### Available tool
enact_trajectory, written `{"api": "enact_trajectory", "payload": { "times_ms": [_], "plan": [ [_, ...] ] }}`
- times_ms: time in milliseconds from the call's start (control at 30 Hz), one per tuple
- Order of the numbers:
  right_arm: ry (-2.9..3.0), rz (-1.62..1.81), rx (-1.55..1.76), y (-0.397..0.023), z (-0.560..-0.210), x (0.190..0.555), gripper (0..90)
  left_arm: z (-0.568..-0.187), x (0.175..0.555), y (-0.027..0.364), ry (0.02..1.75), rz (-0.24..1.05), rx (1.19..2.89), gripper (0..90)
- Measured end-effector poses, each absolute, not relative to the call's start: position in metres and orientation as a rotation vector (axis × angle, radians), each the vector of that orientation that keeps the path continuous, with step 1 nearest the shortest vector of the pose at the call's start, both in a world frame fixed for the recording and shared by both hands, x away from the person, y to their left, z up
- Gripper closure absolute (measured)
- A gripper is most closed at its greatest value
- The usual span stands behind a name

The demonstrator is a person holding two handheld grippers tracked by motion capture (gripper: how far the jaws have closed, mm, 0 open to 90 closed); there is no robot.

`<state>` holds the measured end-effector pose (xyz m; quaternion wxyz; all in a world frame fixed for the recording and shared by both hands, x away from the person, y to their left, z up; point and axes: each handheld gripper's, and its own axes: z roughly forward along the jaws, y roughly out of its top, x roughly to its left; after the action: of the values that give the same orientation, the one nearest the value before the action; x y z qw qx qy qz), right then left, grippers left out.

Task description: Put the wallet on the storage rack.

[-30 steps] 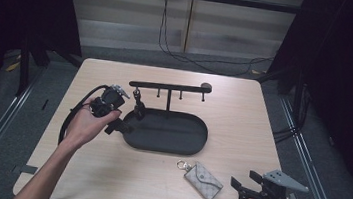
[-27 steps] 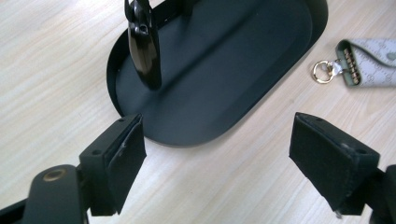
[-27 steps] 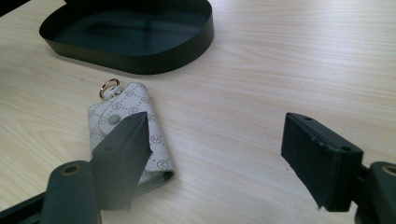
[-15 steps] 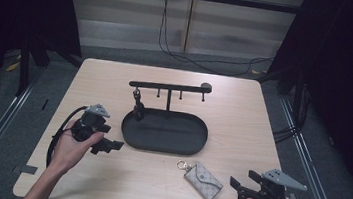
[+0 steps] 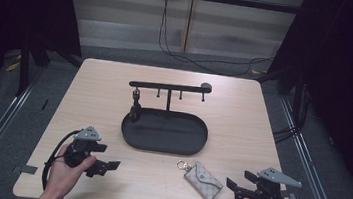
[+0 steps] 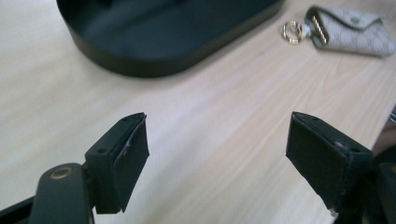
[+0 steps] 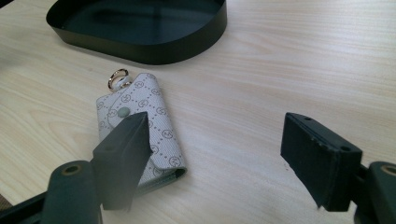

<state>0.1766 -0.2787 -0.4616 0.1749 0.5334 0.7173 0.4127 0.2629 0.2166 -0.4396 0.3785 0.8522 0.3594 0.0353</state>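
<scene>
Now both jaw pairs spread wide, holding nothing: left gripper (image 5: 106, 164) low at near-left table edge, right gripper (image 5: 235, 186) at near-right corner. Grey monogram-patterned fabric key pouch with gold ring (image 5: 203, 179) lying flat on pale wooden table (image 5: 243, 117), just in front of black oval metal tray (image 5: 163, 146), near right gripper, well apart from left

High view above the near table edge, facing forward and down on the whole black tray (image 5: 163, 143), left gripper view low and close left of the tray, right gripper view low and close at its front-right, all three sharing the tray and key pouch (image 7: 140, 121)
</scene>
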Motion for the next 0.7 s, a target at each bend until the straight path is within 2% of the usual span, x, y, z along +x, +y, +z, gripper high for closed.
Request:
{"api": "enact_trajectory", "payload": {
  "times_ms": [100, 233, 400, 500, 600, 700],
  "plan": [
    [2.038, 1.159, 1.551, -0.278, -0.460, 0.178, 19.5, -0.444, 0.254, 0.220, 0.916, 0.093, 2.174, 20.8],
    [2.075, 1.177, 1.545, -0.274, -0.457, 0.181, 20.8, -0.448, 0.243, 0.215, 0.858, 0.079, 2.188, 20.7],
    [2.115, 1.142, 1.539, -0.272, -0.452, 0.186, 17.9, -0.448, 0.233, 0.208, 0.804, 0.060, 2.176, 18.3],
    [2.157, 1.145, 1.531, -0.269, -0.448, 0.193, 18.6, -0.453, 0.233, 0.210, 0.819, -0.035, 2.163, 17.8],
    [2.198, 1.147, 1.519, -0.265, -0.442, 0.201, 20.2, -0.457, 0.232, 0.214, 0.837, 0.010, 2.191, 17.8],
    [2.245, 1.135, 1.528, -0.259, -0.439, 0.207, 22.3, -0.462, 0.231, 0.222, 0.840, -0.007, 2.179, 17.8]
  ]
}}
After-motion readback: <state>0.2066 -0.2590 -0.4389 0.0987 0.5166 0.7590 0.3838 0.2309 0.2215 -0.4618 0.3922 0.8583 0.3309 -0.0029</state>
